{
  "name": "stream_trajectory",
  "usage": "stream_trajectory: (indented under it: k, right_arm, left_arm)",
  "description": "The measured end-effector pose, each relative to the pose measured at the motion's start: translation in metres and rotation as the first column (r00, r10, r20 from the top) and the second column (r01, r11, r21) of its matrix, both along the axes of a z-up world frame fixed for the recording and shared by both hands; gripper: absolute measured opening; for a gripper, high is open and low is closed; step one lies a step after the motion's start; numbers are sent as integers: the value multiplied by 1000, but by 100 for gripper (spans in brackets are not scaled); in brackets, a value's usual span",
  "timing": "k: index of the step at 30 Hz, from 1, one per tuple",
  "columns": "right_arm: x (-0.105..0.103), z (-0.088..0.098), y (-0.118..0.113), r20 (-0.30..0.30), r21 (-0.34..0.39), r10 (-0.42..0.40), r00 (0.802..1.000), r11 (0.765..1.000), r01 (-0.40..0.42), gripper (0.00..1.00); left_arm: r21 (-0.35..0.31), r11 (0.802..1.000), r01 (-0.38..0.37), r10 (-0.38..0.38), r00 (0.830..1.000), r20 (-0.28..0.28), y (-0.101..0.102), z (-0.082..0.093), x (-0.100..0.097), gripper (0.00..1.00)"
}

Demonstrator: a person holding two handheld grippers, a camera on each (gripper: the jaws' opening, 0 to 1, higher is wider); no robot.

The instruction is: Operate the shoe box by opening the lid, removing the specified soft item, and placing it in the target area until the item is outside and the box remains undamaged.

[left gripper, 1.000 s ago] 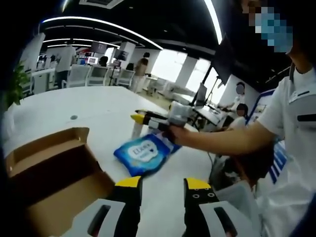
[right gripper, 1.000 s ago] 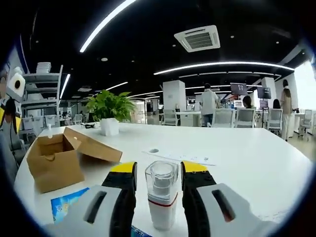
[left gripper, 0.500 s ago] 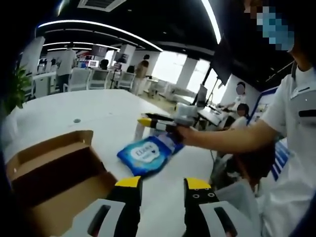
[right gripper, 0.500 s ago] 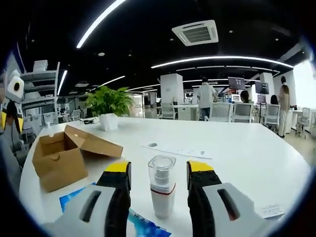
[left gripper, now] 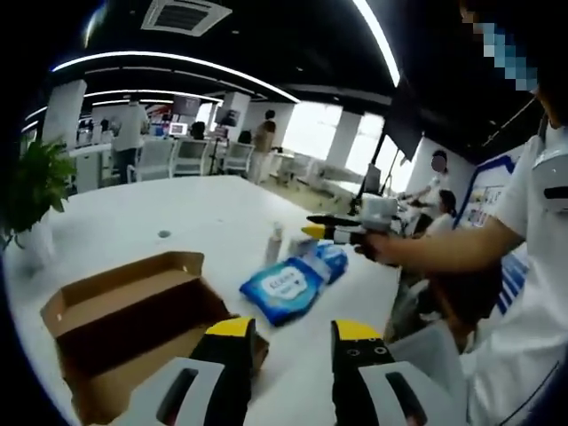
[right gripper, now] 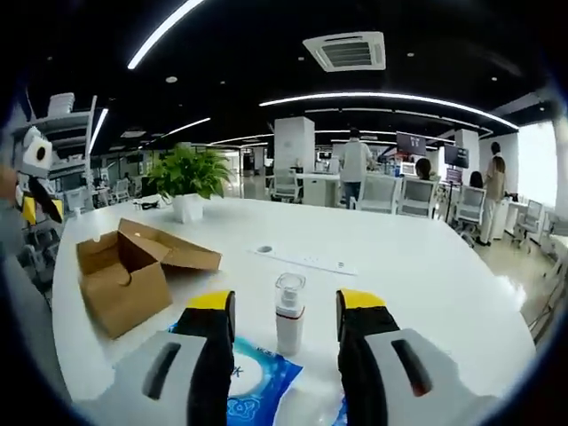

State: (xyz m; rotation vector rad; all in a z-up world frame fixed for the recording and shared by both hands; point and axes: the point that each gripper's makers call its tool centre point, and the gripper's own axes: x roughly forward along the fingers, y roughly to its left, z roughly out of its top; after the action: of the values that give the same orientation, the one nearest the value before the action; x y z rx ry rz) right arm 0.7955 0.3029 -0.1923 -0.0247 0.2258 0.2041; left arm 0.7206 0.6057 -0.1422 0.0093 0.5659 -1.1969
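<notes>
In the left gripper view, the left claw rises from the bottom edge with its two yellow-tipped jaws spread apart and nothing between them. Just ahead and to the left on the white bench sits the brown cardboard shoe box, its lid folded back and its inside open and dark. Beyond the jaws lies the blue wipes pack, flat on the bench, outside the box and near it. A small white spray bottle stands upright just behind the pack. From the right side a person's arm reaches in, holding the right claw above the far end of the pack; whether it touches the pack cannot be told from here. A potted plant stands at the left edge of the bench.

In the right gripper view, the right claw has its jaws spread wide, gripping nothing. The wipes pack lies on the bench directly under and between the jaws, its blue wrapper and white label showing. The spray bottle stands upright between the jaw tips, just past the pack, touching neither jaw. To the left the shoe box rests with its lid flap hanging open toward the middle of the bench. Behind it stands the potted plant. The left claw shows at the far left edge.
</notes>
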Motion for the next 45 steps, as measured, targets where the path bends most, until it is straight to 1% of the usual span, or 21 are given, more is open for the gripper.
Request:
stream_trajectory:
  k: [1, 4, 7, 8, 9, 12, 14, 15, 16, 17, 18, 19, 21, 23, 26, 27, 33, 36, 38, 41, 45]
  right_arm:
    - [-6, 6, 3, -3, -11, -8, 1000, 1000, 8, 44]
    - [-16, 20, 7, 1, -12, -21, 1000, 1000, 21, 44]
    - [-24, 30, 12, -7, -23, -20, 1000, 1000, 20, 45]
    - [-28, 33, 16, -13, -33, -18, 1000, 999, 18, 45]
    - [-31, 35, 20, -20, -38, -13, 1000, 999, 13, 45]
    - [-38, 41, 28, -37, -49, -1, 999, 999, -1, 45]
    - [-46, 48, 39, -46, -55, 8, 999, 998, -11, 45]
    - [-51, 52, 50, -51, -66, 23, 998, 997, -27, 45]
    - [-54, 53, 55, -56, -79, 32, 998, 996, -37, 44]
    - [-56, 55, 60, -74, -115, 50, 996, 992, -58, 44]
    - [-58, 56, 64, -80, -141, 56, 995, 988, -67, 43]
    - [-61, 59, 75, -76, -160, 70, 995, 984, -81, 42]
    - [-65, 64, 88, -78, -158, 83, 993, 983, -95, 43]
    - [-65, 67, 98, -83, -172, 89, 993, 980, -102, 43]
    - [-67, 74, 113, -84, -163, 98, 992, 980, -111, 43]
    - [-66, 74, 114, -85, -162, 97, 992, 981, -110, 43]
    - [-69, 82, 134, -97, -149, 93, 991, 983, -107, 43]
    - [-68, 85, 143, -106, -147, 95, 990, 983, -110, 43]
    - [-68, 88, 149, -106, -153, 97, 990, 982, -112, 42]
    - [-63, 92, 155, -107, -163, 103, 989, 979, -119, 42]
    - [-58, 92, 162, -113, -168, 106, 988, 978, -124, 42]
  left_arm:
    - [3, 1000, -1, 0, 1000, 3, 4, 1, 1, 34]
    - [7, 1000, -7, 7, 1000, 17, 21, 5, 7, 34]
    - [24, 1000, -18, 17, 999, 30, 35, 5, 11, 34]
    - [42, 999, -17, 15, 999, 49, 41, 4, 12, 34]
    - [48, 999, -17, 14, 998, 54, 43, 4, 13, 34]
    - [69, 997, -17, 12, 998, 68, 58, 3, 12, 35]
    - [78, 997, -27, 22, 998, 66, 68, 1, 13, 35]
    - [85, 996, -36, 30, 997, 69, 76, 0, 14, 35]
    - [90, 995, -44, 37, 997, 70, 82, -1, 15, 35]
    - [101, 994, -51, 44, 997, 69, 90, -3, 16, 35]
    - [108, 993, -55, 47, 996, 72, 96, -4, 17, 35]
    - [116, 992, -58, 49, 996, 79, 103, -5, 18, 35]
    - [123, 990, -65, 56, 995, 77, 114, -6, 19, 35]
    - [127, 989, -75, 66, 995, 74, 127, -8, 23, 35]
    - [130, 987, -89, 80, 994, 76, 141, -9, 31, 35]
    - [130, 987, -95, 86, 993, 75, 146, -9, 34, 35]
    - [132, 985, -115, 106, 992, 74, 165, -11, 49, 35]
    - [142, 979, -148, 140, 988, 66, 176, -15, 60, 35]
    - [144, 976, -163, 157, 986, 54, 180, -16, 65, 36]
    - [156, 970, -186, 180, 982, 52, 189, -20, 77, 36]
    - [167, 966, -197, 192, 980, 47, 189, -21, 82, 36]
